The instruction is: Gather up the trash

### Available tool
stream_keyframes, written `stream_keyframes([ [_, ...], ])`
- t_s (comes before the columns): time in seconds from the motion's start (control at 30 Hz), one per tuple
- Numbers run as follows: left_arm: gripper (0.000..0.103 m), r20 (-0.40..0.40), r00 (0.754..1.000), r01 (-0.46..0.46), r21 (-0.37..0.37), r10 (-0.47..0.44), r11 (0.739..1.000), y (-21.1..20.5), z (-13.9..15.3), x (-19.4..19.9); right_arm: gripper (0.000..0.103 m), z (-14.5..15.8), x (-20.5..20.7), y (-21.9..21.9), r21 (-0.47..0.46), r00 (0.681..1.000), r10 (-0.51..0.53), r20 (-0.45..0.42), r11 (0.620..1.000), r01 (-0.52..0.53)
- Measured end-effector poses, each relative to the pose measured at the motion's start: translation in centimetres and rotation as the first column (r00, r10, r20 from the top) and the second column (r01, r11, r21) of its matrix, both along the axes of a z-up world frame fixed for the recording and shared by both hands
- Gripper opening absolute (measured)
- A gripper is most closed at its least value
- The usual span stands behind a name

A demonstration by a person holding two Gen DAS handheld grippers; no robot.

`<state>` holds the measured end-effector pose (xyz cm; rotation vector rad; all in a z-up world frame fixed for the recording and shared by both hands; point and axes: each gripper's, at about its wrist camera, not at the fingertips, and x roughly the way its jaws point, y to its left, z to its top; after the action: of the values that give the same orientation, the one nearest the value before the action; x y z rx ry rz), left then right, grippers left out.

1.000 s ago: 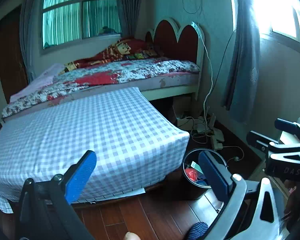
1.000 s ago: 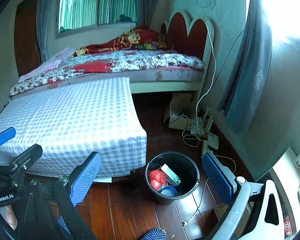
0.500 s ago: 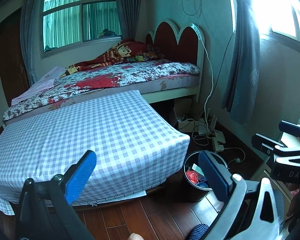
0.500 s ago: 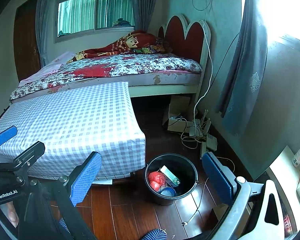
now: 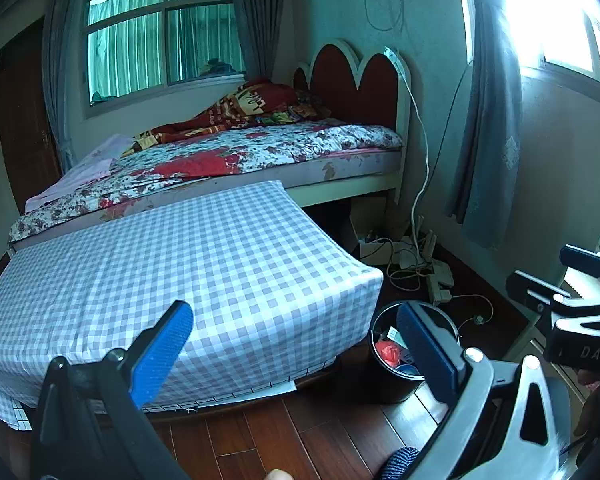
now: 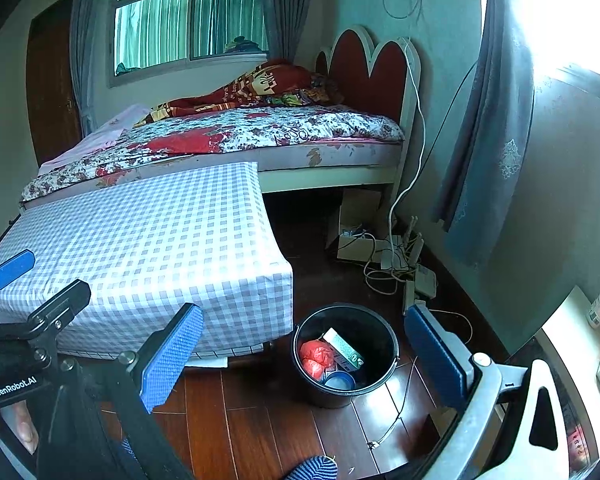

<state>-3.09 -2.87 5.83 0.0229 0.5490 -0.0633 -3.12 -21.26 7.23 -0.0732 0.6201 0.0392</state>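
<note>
Black plastic bucket (image 6: 346, 354), serving as trash bin, stood on the wooden floor (image 6: 260, 432) just beside the near corner of the checked mattress (image 6: 148, 248). Contents: red crumpled wrapper (image 6: 316, 356), green-and-white carton (image 6: 343, 349) lying slantwise against the inner wall, blue round lid or cup (image 6: 339, 380) at the bottom.

Right gripper (image 6: 304, 354): fingers spread wide, nothing between them; bucket lay ahead and below, framed almost centrally between the two blue pads. This was the nearer hand by judgement, looking down into the bucket's mouth.

Left gripper (image 5: 296, 354): fingers likewise wide and empty; held further left, over the mattress edge. From it the bucket (image 5: 396, 356) lay to the right, partly hidden behind the right-hand finger (image 5: 428, 350). Right gripper's body showed at the far right edge of this view.

No loose trash could be made out on the mattress or the visible floor; cables and a power strip (image 6: 420, 284) lay near the wall beyond the bucket. Judgement: collecting appeared largely done, or the remaining items lay out of view. Any further drop would favour the right hand.
</note>
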Motion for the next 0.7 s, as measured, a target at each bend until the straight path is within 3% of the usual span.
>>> stream_keyframes([
  [0.7, 0.102, 0.003, 1.0, 0.008, 0.012, -0.008, 1.0, -0.16, -0.03, -0.06, 0.102, -0.15, -0.3, 0.06, 0.007, 1.0, -0.001, -0.005, 1.0, 0.001],
])
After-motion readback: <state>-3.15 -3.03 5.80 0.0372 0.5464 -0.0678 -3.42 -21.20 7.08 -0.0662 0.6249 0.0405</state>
